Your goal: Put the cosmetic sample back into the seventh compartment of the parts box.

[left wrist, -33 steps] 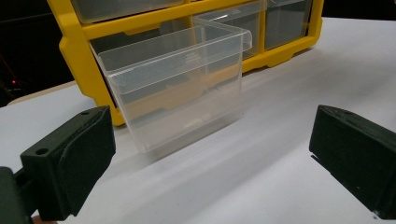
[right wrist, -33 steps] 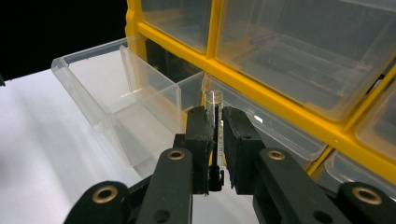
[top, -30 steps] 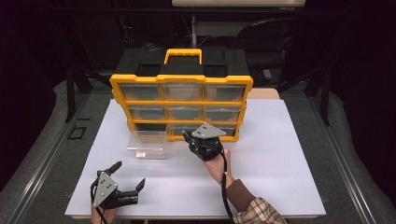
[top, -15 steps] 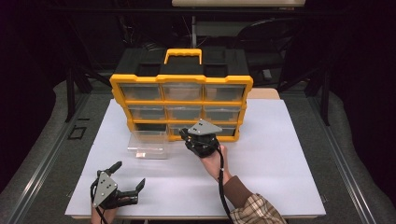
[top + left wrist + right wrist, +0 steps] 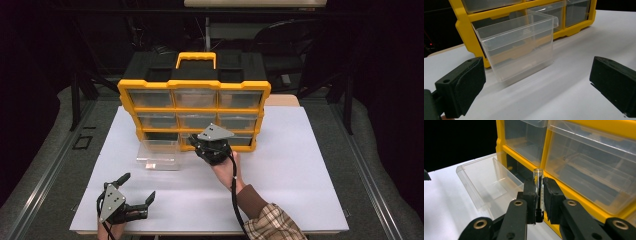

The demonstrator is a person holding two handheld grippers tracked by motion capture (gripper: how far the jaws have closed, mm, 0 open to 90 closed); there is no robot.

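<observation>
The right hand-held gripper [image 5: 539,195], pinching a clear tube [image 5: 538,178], should carry it left over the removed drawer [image 5: 484,182] before releasing; the left hand-held gripper [image 5: 536,85] waits wide.

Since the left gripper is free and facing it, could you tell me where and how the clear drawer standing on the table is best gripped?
Probably by the clear drawer at one upright side wall, near the top. It stands open side up on the table, apart from the yellow cabinet, so the open left gripper could come down from above, one jaw inside and one outside. The walls are thin and flat; the whole drawer looks too wide for the jaws.
</observation>
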